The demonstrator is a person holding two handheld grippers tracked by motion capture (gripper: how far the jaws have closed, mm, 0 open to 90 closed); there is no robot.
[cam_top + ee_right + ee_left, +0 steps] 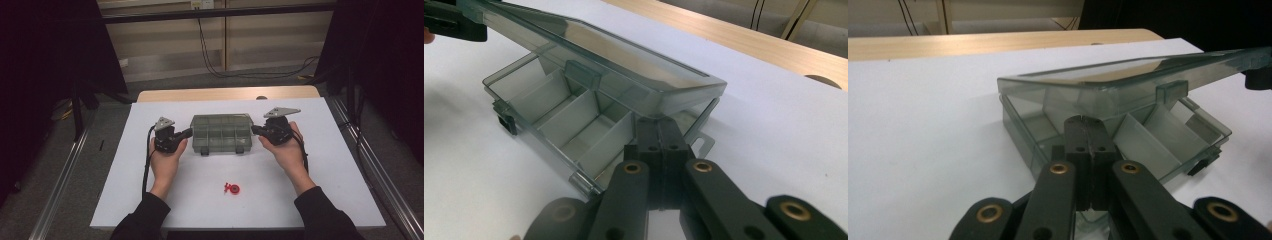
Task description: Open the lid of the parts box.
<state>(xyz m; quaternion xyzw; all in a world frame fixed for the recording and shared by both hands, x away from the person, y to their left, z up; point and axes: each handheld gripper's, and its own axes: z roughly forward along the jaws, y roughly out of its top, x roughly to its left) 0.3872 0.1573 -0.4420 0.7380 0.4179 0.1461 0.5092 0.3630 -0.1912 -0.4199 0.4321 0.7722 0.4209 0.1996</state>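
Observation:
A clear grey compartment box (221, 134) lies in the middle of the white table top. Its lid (1108, 75) is raised a little at the front, above the empty compartments (574, 120). My left gripper (189, 132) is at the box's left end, jaws pressed together, tips against the end wall under the lid edge (1084, 120). My right gripper (254, 130) is at the right end in the same way, shut, tips just below the lid's corner (658, 122). Nothing shows between either pair of jaws. A small red part (232, 188) lies on the table nearer the person.
The white sheet (150, 190) covers the table, with a strip of wooden top (225, 93) behind it. Metal rails (60, 185) run along both sides of the table. Cables (215, 65) hang at the back wall.

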